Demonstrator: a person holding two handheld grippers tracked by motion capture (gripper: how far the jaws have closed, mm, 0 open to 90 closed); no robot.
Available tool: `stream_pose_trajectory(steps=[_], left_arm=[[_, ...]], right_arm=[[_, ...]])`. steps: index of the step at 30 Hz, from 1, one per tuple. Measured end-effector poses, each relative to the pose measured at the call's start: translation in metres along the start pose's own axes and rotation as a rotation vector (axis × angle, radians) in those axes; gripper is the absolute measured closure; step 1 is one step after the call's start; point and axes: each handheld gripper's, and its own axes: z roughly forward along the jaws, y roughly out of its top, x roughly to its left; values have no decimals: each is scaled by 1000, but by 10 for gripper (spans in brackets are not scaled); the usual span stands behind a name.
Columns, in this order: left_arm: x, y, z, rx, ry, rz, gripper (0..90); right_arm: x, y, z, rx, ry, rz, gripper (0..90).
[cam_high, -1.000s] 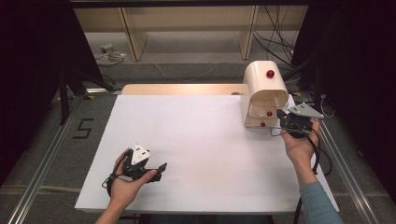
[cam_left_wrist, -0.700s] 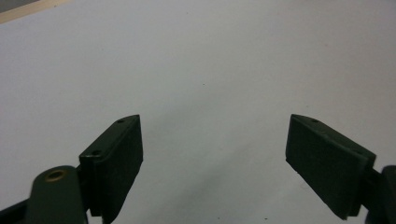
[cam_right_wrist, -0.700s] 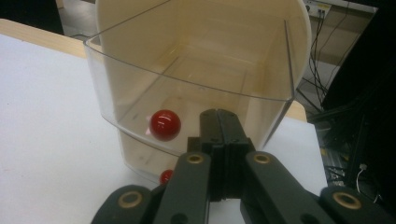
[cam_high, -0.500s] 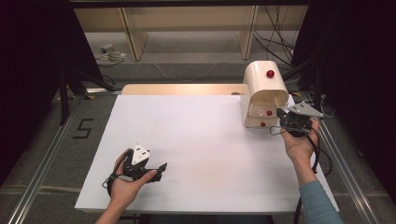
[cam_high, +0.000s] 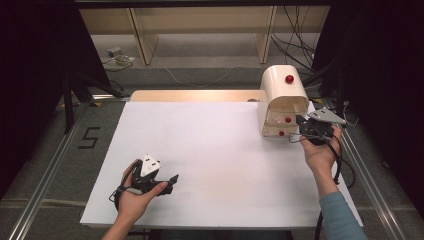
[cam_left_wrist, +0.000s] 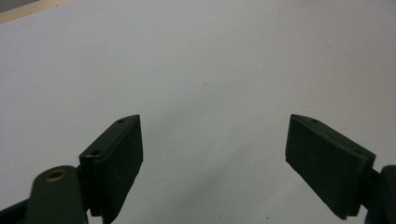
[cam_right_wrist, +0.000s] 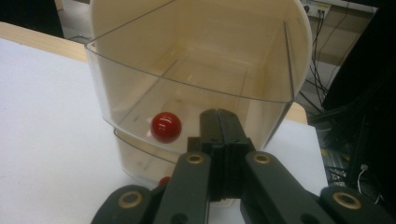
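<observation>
A cream, round-topped drawer box (cam_high: 283, 97) with glossy red ball knobs (cam_right_wrist: 166, 127) is parked at the white bench's (cam_high: 210, 150) far right, clear curved drawer fronts faced toward the right tongs (cam_right_wrist: 223, 122), pressed shut, nothing gripped. Left tongs (cam_left_wrist: 212, 154) are spread wide, empty.

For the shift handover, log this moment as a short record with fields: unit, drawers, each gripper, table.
unit: cream drawer cabinet with rounded top, at the far right of the white table
knobs: red knob on top; red knob on the upper clear drawer
upper drawer: pulled out, looks empty inside
right gripper: jaws shut, tips at the upper drawer's front, beside its knob, nothing between them
left gripper: jaws open, nothing between them, over bare table at the near left
</observation>
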Motion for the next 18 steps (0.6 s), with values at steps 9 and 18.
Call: stream_pose_trajectory(steps=[9,18], left_arm=[[0,0,0,0,0,-2,192],[0,0,0,-1,2,-2,192]], right_arm=[[-1,2,2,-3,1,4,900],[-1,3,4,-2,-4,7,900]])
